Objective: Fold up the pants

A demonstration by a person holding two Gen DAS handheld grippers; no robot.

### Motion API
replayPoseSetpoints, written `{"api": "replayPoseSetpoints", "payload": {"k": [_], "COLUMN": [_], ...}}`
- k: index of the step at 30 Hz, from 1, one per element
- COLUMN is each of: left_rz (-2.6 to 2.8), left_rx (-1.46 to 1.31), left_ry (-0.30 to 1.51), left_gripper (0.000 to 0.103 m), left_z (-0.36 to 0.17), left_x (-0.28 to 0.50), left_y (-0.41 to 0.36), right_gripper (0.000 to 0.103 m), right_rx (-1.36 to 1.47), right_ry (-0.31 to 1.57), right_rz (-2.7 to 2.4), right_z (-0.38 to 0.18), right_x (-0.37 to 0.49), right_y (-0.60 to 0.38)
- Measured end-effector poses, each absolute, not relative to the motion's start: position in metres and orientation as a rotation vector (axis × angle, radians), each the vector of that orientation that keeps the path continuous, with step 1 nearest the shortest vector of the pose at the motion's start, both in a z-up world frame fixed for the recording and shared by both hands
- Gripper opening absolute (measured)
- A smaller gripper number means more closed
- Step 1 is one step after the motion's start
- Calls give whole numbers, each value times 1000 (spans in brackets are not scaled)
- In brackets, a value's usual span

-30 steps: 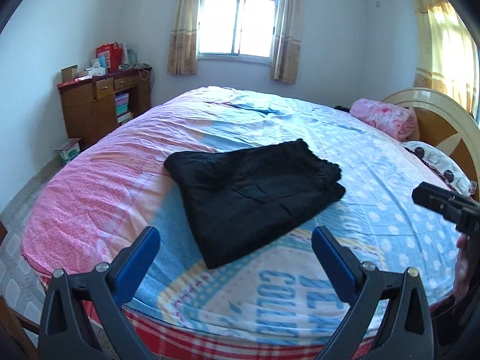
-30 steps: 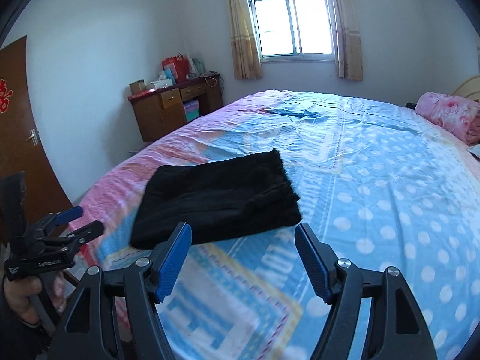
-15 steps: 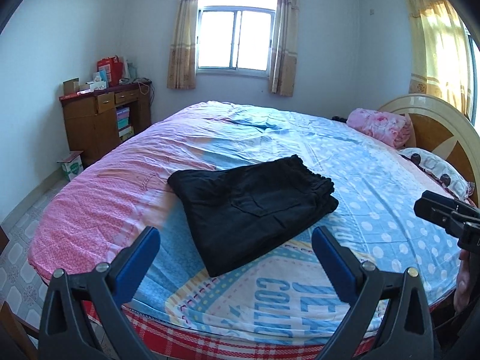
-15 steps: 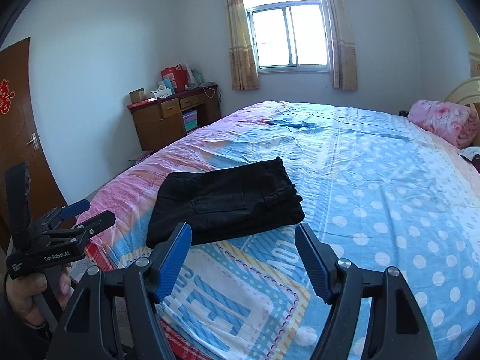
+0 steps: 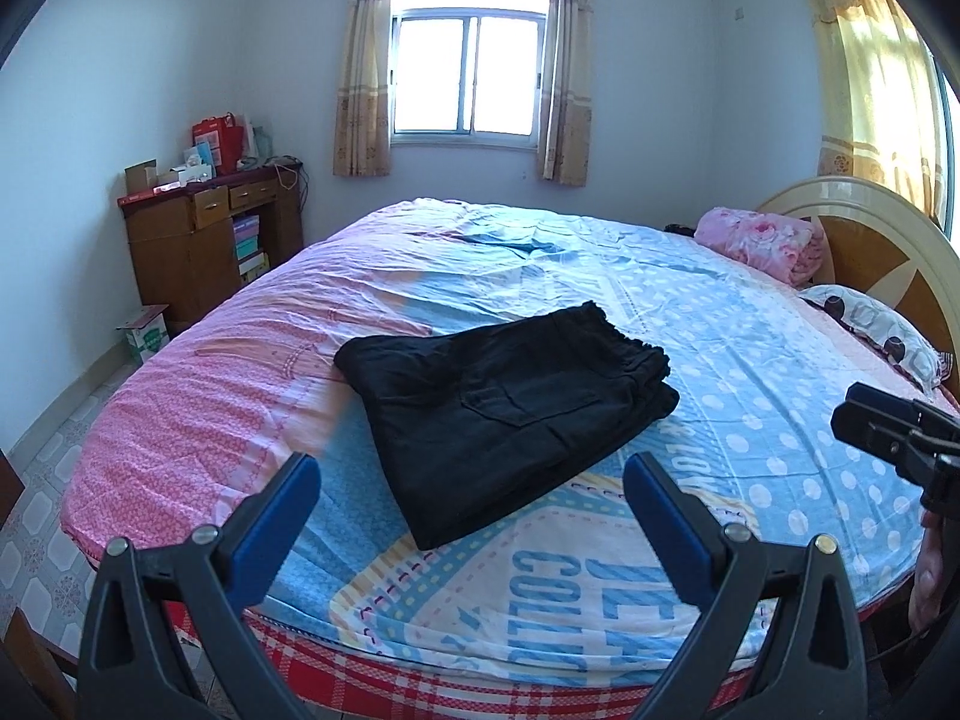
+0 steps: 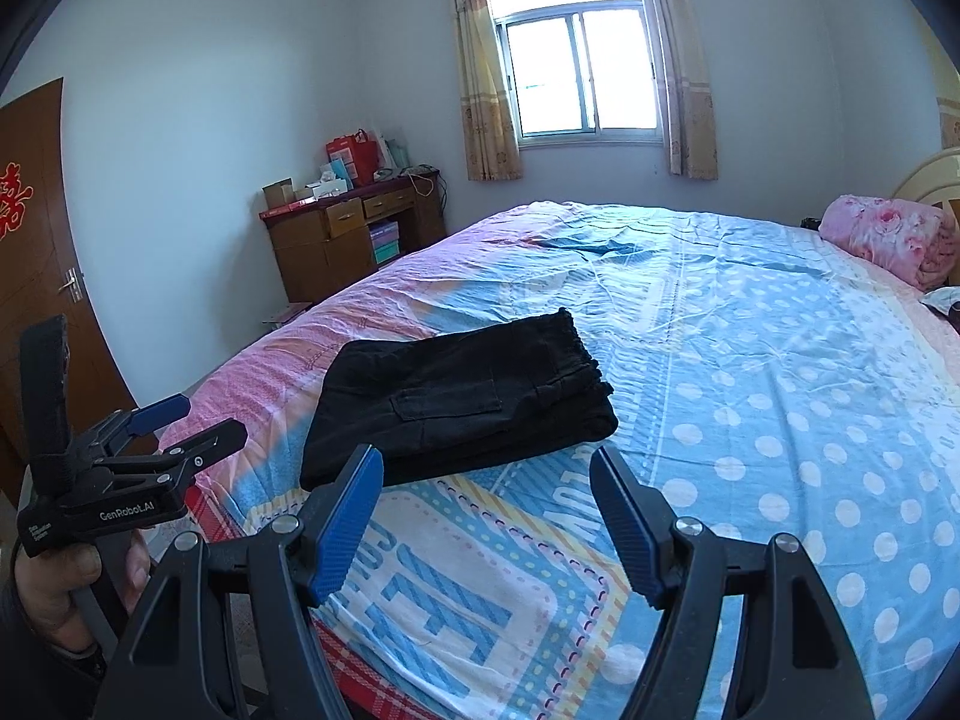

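- Pants (image 5: pixel 504 414): black, folded into a compact block, lying on the bed (image 5: pixel 750 360) toward its near, left part. The gathered waistband faces the headboard side and a flap pocket shows on the top layer.
- The pants rest where the pink stretch of the bedsheet (image 5: pixel 198 414) meets the blue stretch, partly over a printed panel with large blue letters.
- The bedsheet is blue with white dots on the right, pink on the left, red plaid along the near edge; it is creased toward the far side.
- Left gripper (image 5: pixel 471 519): blue-padded jaws released and spread wide, nothing between them, held short of the bed's near edge and apart from the pants.
- Right gripper (image 6: pixel 486 516): jaws likewise released and wide, empty, above the near edge of the bed, clear of the pants.
- A hand (image 6: pixel 66 588) grips the left gripper's handle, seen at the lower left of the right wrist view.
- A rolled pink floral blanket (image 5: pixel 762 243) lies at the head of the bed, near a patterned pillow (image 5: pixel 876 330) and a curved wooden headboard (image 5: pixel 864 240).
- A window (image 5: pixel 471 75) with patterned curtains sits in the far white wall; a second curtain (image 5: pixel 876 84) hangs at the right.
- A wooden cabinet (image 5: pixel 204 240) stands in the far left corner, with a red bag, boxes and small items on top; a cardboard box (image 5: pixel 144 333) sits on the tiled floor beside it.
- A brown door (image 6: pixel 42 276) with a red paper decoration is at the left of the right wrist view.
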State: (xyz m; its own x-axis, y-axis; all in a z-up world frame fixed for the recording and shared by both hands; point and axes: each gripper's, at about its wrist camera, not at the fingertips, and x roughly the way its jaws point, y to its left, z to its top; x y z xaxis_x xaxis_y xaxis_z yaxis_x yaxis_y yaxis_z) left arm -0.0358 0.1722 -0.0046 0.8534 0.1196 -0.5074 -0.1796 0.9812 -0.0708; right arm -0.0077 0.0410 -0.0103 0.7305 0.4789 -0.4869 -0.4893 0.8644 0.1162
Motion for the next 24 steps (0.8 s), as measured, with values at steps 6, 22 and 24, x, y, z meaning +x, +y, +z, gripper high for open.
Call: {"api": "replayPoseSetpoints", "payload": {"k": [6, 22, 24], "left_rz": [157, 171, 178], "left_rx": [-121, -114, -104], "left_ry": [526, 526, 529], "left_gripper": [103, 103, 103], "left_z": [-3, -1, -1], "left_x": [-37, -37, -36], "left_y": [173, 172, 171], "right_gripper": [73, 73, 73], "right_rx": [-26, -35, -36], "right_ry": [538, 533, 534], "right_rz": [540, 550, 550], "right_z": [-14, -16, -16], "right_x": [-9, -14, -14], "right_y": [46, 52, 52]}}
